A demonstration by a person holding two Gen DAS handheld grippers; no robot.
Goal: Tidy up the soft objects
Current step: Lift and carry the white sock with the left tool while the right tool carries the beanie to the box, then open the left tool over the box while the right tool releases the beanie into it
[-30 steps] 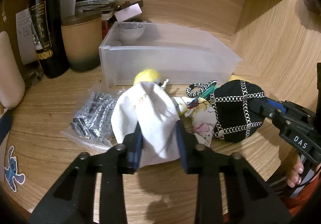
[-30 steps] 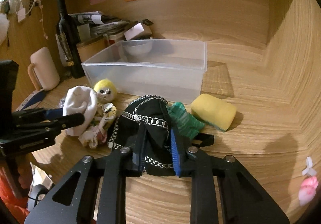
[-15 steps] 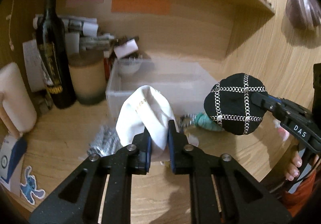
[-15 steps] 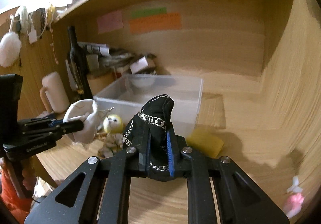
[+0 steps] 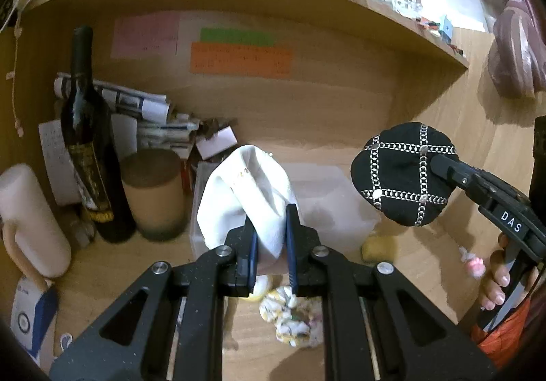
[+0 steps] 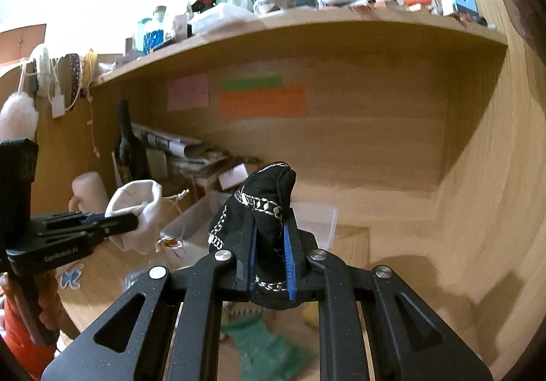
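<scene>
The left gripper (image 5: 269, 244) pinches a white pouch (image 5: 245, 190); the right gripper (image 6: 269, 258) clamps a black chain-trimmed pouch (image 6: 262, 207) — both lifted clear of the desk. The clear plastic bin (image 5: 334, 203) sits at twelve o'clock, beyond the white pouch. To do this well, I judge each load should travel fully over the bin's rim before the jaws part — one side, then the other, so the trailing cloth lands inside.

A dark wine bottle (image 5: 89, 156) stands at nine o'clock, a tan jar (image 5: 152, 191) just right of it.
</scene>
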